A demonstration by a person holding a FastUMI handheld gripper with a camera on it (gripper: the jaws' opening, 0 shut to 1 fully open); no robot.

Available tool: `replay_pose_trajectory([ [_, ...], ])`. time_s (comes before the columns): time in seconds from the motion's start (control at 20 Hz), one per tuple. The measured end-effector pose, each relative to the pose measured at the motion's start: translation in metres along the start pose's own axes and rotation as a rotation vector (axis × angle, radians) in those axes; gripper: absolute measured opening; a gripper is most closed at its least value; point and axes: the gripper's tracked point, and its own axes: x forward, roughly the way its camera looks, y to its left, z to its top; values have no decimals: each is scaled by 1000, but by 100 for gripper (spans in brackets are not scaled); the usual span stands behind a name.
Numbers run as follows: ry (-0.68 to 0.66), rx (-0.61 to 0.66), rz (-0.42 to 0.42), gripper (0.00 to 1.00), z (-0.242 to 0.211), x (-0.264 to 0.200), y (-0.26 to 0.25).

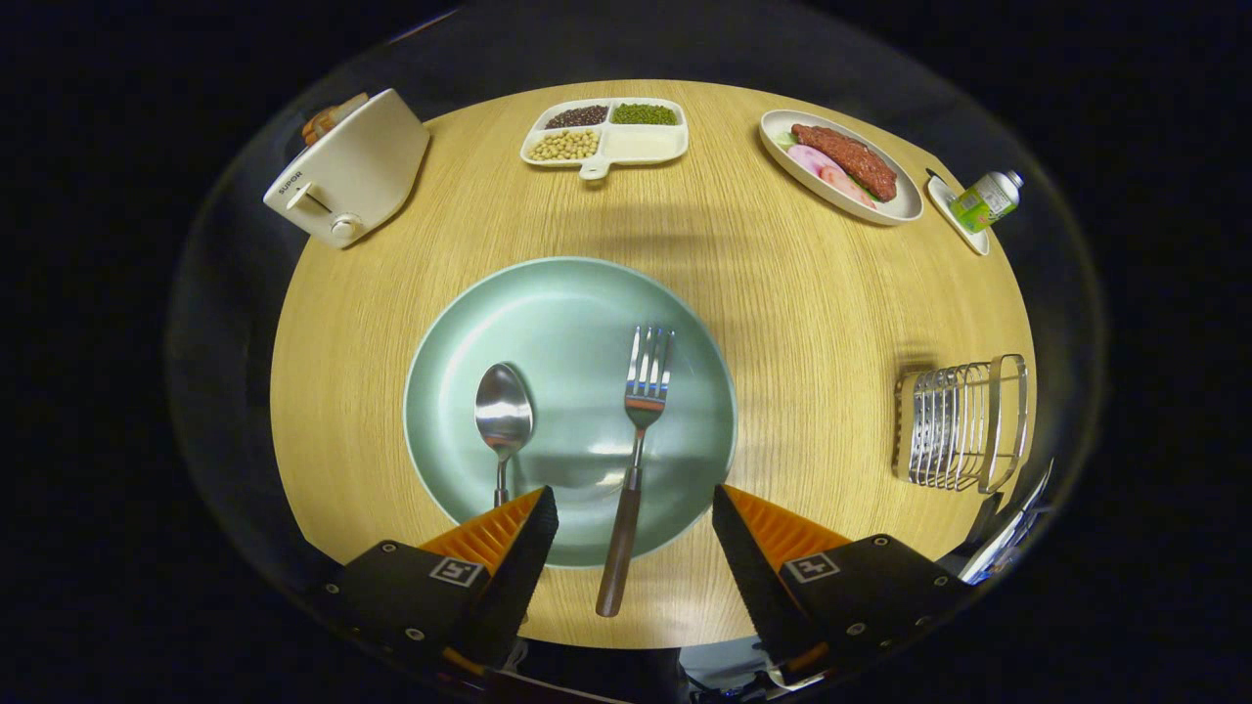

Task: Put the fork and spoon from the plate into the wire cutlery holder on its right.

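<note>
Spoon [503, 420] handle behind hand-held gripper [635, 533] finger

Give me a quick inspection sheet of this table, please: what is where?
Surface: round wooden table.
Job's things: fork and spoon lie on the green plate; wire cutlery holder stands empty to the plate's right.
Clutter: toaster, divided dish of beans, plate of food, small bottle on a dish.
Grippers: gripper open, fork handle between its fingers, untouched.
Cables: nothing seen.
Surroundings: dark.
</note>
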Motion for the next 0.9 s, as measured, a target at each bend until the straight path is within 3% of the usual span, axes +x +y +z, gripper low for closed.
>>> replay_pose_trajectory([
  [0.3,24,19,20,89,5,12,7],
  [0.5,46,39,33,79,5,19,10],
  [0.9,101,84,63,37,-8,29,18],
])
